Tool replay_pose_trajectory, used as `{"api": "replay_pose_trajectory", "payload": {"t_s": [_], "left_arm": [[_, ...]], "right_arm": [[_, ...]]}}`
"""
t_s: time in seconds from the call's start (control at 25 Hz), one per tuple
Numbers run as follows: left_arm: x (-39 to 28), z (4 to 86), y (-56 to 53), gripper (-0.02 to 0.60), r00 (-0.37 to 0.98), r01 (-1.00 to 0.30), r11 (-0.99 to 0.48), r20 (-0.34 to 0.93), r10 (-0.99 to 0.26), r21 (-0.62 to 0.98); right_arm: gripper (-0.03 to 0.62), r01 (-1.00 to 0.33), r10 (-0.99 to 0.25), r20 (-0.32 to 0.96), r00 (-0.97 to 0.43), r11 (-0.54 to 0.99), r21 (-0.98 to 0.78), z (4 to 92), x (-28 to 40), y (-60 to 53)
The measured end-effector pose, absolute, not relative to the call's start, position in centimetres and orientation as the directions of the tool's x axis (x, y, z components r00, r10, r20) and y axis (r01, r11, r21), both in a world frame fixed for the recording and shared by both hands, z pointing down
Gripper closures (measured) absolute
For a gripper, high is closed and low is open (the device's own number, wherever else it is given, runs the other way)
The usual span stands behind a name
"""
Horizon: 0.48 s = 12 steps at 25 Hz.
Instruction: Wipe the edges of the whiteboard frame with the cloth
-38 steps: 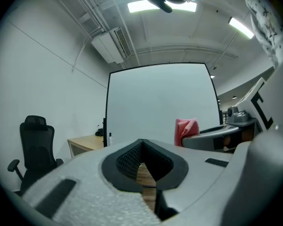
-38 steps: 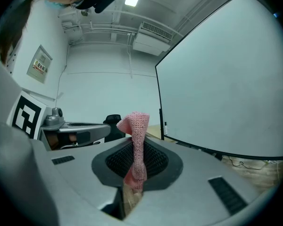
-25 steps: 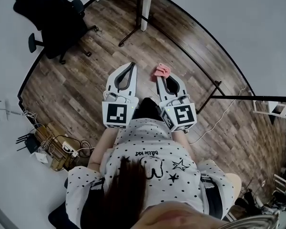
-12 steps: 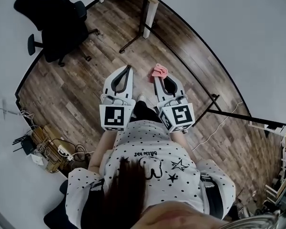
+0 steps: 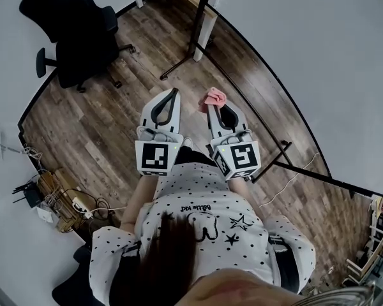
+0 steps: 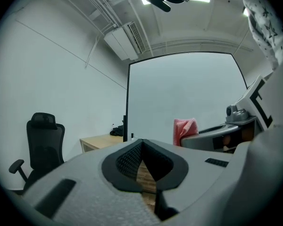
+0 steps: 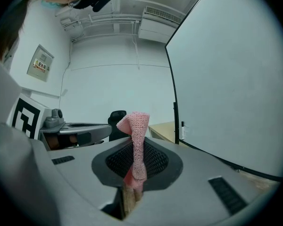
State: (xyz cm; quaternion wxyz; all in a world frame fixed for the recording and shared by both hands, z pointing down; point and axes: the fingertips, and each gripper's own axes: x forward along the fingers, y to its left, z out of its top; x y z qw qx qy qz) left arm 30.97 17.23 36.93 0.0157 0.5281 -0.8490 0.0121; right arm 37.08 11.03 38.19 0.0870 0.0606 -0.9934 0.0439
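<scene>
A pink cloth (image 5: 214, 96) sticks up from my right gripper (image 5: 210, 106), which is shut on it. In the right gripper view the cloth (image 7: 137, 140) stands folded between the jaws, left of the whiteboard (image 7: 231, 79) and its black frame edge (image 7: 172, 93). My left gripper (image 5: 174, 92) is held level beside the right one, shut with nothing in it. In the left gripper view the jaws (image 6: 141, 141) meet at the tips, the frame edge (image 6: 128, 102) rises ahead and the cloth (image 6: 185, 128) shows at the right. The whiteboard (image 5: 319, 56) fills the head view's upper right.
A black office chair (image 5: 83, 30) stands at the left on the wood floor. A wooden desk (image 6: 101, 142) sits behind the board's left edge. The board's black stand legs (image 5: 179, 62) spread over the floor. Cables and a power strip (image 5: 70, 199) lie by the wall.
The head view has shifted a little, with the whiteboard taking up more of the right side. Both grippers keep their pose, and the cloth stays in the right one.
</scene>
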Motion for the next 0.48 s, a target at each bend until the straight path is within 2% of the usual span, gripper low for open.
{"api": "replay_pose_trajectory", "payload": {"t_s": [0.24, 0.48], "left_arm": [[28.3, 37.7, 17.5, 0.566, -0.428, -0.904, 0.428, 0.049, -0.903, -0.008], [23.7, 37.3, 17.8, 0.566, -0.365, -0.93, 0.366, 0.052, -0.93, 0.021]], "right_arm": [[0.56, -0.142, -0.119, 0.212, -0.97, 0.985, -0.098, 39.6, 34.6, 11.3], [0.56, -0.213, -0.188, 0.207, -0.96, 0.972, -0.103, 39.6, 30.0, 12.3]]}}
